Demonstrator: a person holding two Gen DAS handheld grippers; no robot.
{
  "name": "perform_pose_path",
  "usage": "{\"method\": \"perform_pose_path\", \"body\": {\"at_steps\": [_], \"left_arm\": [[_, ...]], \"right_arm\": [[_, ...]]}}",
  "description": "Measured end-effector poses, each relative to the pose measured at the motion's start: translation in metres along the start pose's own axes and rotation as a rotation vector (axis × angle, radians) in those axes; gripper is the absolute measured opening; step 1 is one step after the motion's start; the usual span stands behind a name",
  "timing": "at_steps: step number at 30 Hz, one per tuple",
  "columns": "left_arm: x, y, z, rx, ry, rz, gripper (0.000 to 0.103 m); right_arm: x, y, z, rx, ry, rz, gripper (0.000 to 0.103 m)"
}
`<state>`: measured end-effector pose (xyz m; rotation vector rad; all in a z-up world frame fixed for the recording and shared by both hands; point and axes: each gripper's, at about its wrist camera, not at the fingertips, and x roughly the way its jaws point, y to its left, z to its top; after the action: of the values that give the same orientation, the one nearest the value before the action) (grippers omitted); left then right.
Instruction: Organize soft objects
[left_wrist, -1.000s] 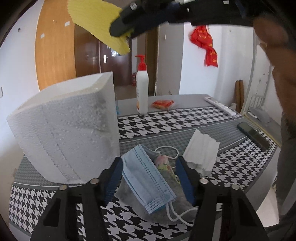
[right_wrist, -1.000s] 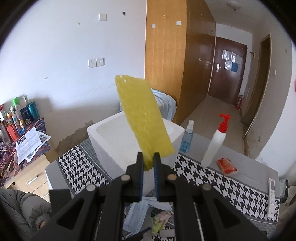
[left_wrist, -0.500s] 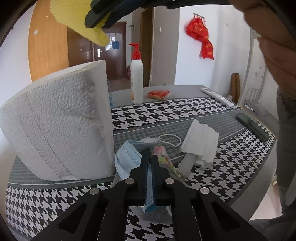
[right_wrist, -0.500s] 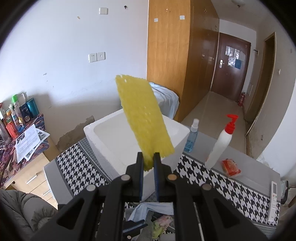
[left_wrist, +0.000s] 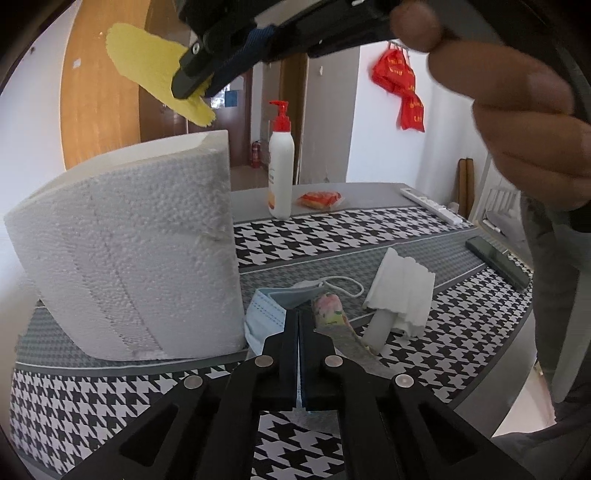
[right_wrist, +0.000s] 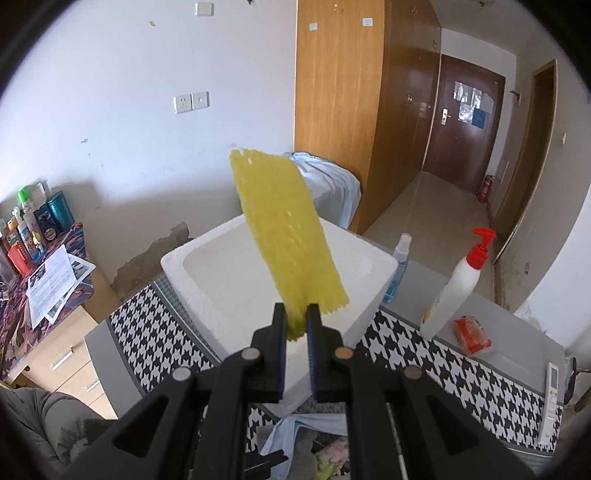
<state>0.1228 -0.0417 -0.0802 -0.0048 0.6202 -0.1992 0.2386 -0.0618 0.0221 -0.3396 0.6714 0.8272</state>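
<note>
Yellow perforated cloth (right_wrist: 286, 236) nearer box (right_wrist: 362, 258)

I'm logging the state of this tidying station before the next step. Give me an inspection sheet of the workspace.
Surface: table under a houndstooth cloth.
Job's things: yellow foam net held above the open white foam box; blue face mask, floral pouch and folded white cloth lie beside the box.
Clutter: pump bottle, spray bottle, orange packet, white remote, dark phone.
Grippers: left claw has just been closing and is shut on the mask's edge; right claw shut on the net.
Cables: nothing seen.
Surroundings: wooden wardrobe, brown door, cluttered side desk.
</note>
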Motion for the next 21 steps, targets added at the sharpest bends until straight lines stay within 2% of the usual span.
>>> {"method": "perform_pose_path", "body": {"at_steps": [7, 10, 11, 12, 16, 21], "left_arm": [[-0.002, 0.007, -0.001, -0.008, -0.007, -0.003, 0.0], [-0.002, 0.008, -0.001, -0.007, -0.008, -0.002, 0.0], [-0.002, 0.009, -0.001, -0.008, -0.008, -0.001, 0.0], [-0.002, 0.009, -0.001, -0.008, -0.008, -0.001, 0.0], [-0.001, 0.008, -0.002, -0.004, -0.004, 0.001, 0.0], [-0.003, 0.008, -0.001, -0.009, -0.005, -0.005, 0.0]], "right_arm": [[0.013, 0.0, 0.003, -0.001, 0.026, 0.009, 0.015], [0.015, 0.0, 0.003, 0.005, 0.024, 0.007, 0.041], [0.014, 0.001, 0.003, 0.002, 0.016, 0.007, 0.053], [0.014, 0.001, 0.003, -0.002, 0.011, 0.007, 0.058], [0.009, 0.0, 0.004, 0.0, -0.002, 0.011, 0.058], [-0.001, -0.004, -0.001, 0.012, -0.027, -0.003, 0.066]]}}
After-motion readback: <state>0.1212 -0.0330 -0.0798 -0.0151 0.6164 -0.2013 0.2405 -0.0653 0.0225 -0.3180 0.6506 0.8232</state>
